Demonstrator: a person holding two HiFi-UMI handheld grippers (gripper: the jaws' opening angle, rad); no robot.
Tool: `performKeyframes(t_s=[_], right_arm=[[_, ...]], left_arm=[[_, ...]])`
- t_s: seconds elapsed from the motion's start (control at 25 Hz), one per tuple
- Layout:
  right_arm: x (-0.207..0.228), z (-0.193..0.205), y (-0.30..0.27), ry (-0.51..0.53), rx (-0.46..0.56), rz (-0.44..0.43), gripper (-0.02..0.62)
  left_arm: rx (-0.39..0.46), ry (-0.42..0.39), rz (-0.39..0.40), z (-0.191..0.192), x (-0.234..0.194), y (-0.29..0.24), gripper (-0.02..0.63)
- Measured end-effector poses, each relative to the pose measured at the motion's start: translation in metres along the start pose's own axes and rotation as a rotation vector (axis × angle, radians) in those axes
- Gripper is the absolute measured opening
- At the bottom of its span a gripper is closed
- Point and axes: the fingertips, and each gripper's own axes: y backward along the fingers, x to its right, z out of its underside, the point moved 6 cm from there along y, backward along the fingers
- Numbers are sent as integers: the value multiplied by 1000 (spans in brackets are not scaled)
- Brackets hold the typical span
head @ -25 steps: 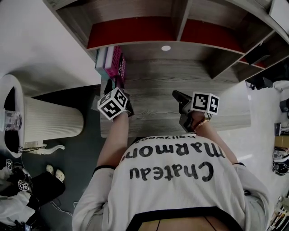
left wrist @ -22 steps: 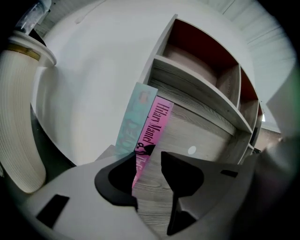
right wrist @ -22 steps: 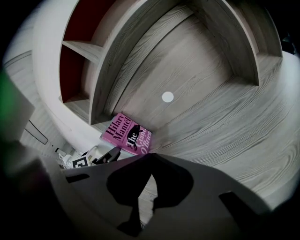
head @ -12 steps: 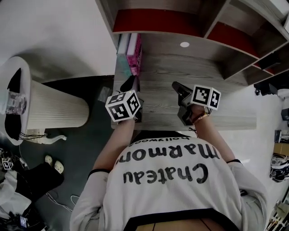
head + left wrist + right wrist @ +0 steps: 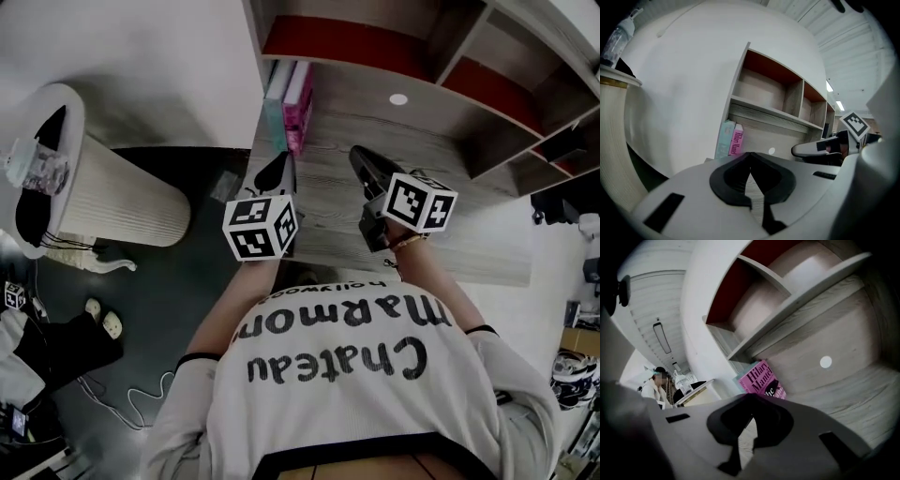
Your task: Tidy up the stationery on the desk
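Note:
On the wooden desk, a teal book and a pink book stand upright at the back left, against the side panel. My left gripper hovers over the desk's left part, in front of the books, jaws shut and empty. My right gripper hovers mid-desk, also shut with nothing in it. The left gripper view shows the left gripper with tips touching, the teal book and pink book beyond. The right gripper points toward the pink book.
A shelf unit with red-backed compartments rises behind the desk. A small white round disc sits on the back panel. A white ribbed round stand holding a bottle stands left of the desk. A person stands far off.
The head view has swung, so the desk sits further right and tilted. My left gripper has drawn back a little from the books; both grippers stay shut.

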Motion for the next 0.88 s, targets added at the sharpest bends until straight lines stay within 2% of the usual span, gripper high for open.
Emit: performKeyframes(t_s=[0.16,0.4,0.6,0.88], right_arm=[[-7,0,16,84,0,-27,14],[-6,19,40,138,-88,-83,14],[1,31,70,146,-117,-102,12],[6,38,102,154,-119,-116,12]], left_arm=[[4,37,-38,7,16,17,17],[4,89,-149,32,39,46,17],[-1,106,-201,51,64,67,17],[18,113,-232,62,94,89,17]])
